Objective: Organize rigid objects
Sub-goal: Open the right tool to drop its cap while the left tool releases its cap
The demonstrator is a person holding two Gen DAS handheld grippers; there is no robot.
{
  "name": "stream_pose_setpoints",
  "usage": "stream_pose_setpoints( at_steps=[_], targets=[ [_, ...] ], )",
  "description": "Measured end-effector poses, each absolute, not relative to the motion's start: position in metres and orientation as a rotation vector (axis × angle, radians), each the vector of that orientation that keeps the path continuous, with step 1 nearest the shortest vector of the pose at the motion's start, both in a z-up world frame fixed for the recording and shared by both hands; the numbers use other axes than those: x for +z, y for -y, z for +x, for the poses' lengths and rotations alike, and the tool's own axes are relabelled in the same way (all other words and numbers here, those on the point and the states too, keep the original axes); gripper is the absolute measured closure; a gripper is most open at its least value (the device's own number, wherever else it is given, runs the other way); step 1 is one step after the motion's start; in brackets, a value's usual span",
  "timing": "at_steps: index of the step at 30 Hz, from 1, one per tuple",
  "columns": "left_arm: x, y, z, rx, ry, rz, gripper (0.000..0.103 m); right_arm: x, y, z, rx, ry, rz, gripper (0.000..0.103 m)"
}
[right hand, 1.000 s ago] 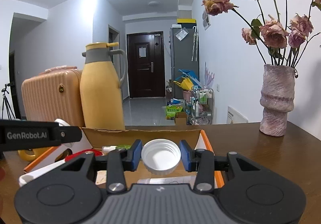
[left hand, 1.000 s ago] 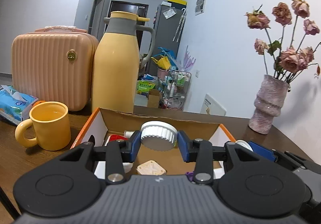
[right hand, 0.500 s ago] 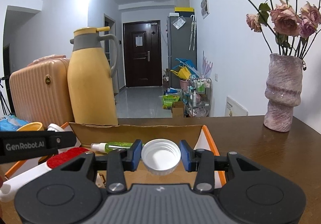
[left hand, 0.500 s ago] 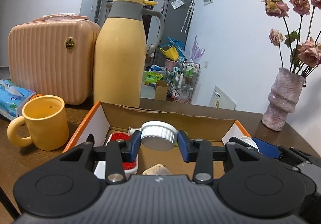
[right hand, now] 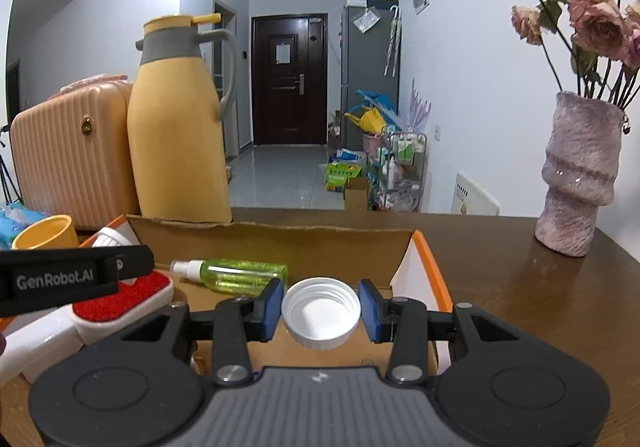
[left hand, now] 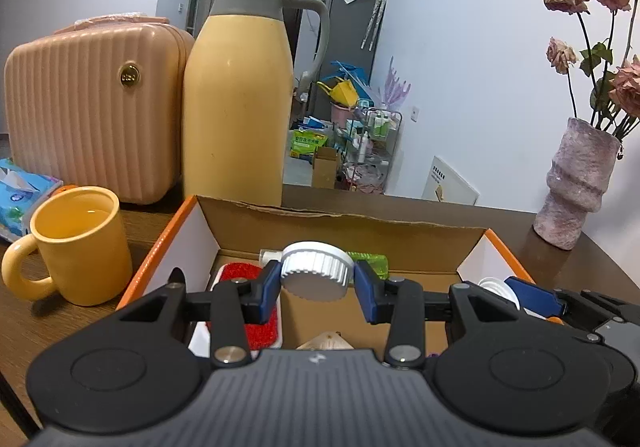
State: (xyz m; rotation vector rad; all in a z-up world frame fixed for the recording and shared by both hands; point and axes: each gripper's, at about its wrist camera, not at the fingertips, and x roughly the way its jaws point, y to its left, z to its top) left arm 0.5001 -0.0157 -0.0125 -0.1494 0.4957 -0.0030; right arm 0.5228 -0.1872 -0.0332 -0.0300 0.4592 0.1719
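The left gripper (left hand: 317, 283) hangs over the open cardboard box (left hand: 344, 225), its jaws pinching a white ribbed cap (left hand: 316, 274) by the sides, closed face toward the camera. The right gripper (right hand: 321, 313) hangs over the same box, jaws pinching a second white cap (right hand: 321, 313) with its hollow side facing the camera. Both caps are held in the air above the inside of the box, clear of its floor.

Inside the box, a green spray bottle (right hand: 236, 274) lies on its side along the far wall, nozzle pointing left. A white brush with a red pad (right hand: 120, 293) lies near the left wall; in the left wrist view the same red pad (left hand: 256, 327) shows under the left jaw. A pale, angular piece (left hand: 326, 341) sits on the box floor just ahead of the left gripper's body; too little of it shows to say what it is.

The box stands on a brown wooden worktop (right hand: 520, 295). Behind its far wall, toward the worktop's back edge, a tall yellow jug (left hand: 238, 95) stands upright, with a ribbed peach case (left hand: 92, 111) just beside it on the left. A yellow mug (left hand: 76, 247) stands near the box's left wall, and a blue tissue pack (left hand: 20, 199) lies at the worktop's left edge. A pink vase (right hand: 576, 175) with dried roses (right hand: 596, 27) stands toward the back right corner, well apart from the box.
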Motion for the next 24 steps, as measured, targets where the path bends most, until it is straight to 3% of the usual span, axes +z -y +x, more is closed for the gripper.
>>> stream_pose_setpoints(
  at_steps=[4, 5, 7, 8, 10, 13, 16, 24],
  targets=[
    [-0.014, 0.015, 0.499, -0.006, -0.503, -0.145, 0.059, -0.035, 0.188, 0.523, 0.165, -0.470, -0.035, 0.059],
    [-0.014, 0.015, 0.498, -0.004, -0.500, -0.143, 0.050, -0.035, 0.189, 0.523, 0.165, -0.471, -0.034, 0.055],
    [-0.012, 0.014, 0.496, 0.005, -0.488, -0.143, 0.032, -0.035, 0.190, 0.522, 0.158, -0.467, -0.028, 0.035],
    [-0.011, 0.014, 0.494, 0.013, -0.478, -0.142, 0.023, -0.034, 0.191, 0.521, 0.154, -0.462, -0.027, 0.032],
    [-0.009, 0.012, 0.492, 0.031, -0.464, -0.143, 0.013, -0.033, 0.192, 0.519, 0.148, -0.450, -0.033, 0.020],
    [-0.008, 0.009, 0.491, 0.047, -0.460, -0.160, 0.003, -0.033, 0.192, 0.519, 0.141, -0.442, -0.037, 0.011],
    [-0.008, 0.006, 0.491, 0.054, -0.459, -0.175, 0.000, -0.032, 0.192, 0.518, 0.134, -0.437, -0.043, 0.001],
    [-0.008, 0.003, 0.491, 0.060, -0.465, -0.189, 0.000, -0.029, 0.193, 0.513, 0.130, -0.408, -0.039, 0.000]
  ],
)
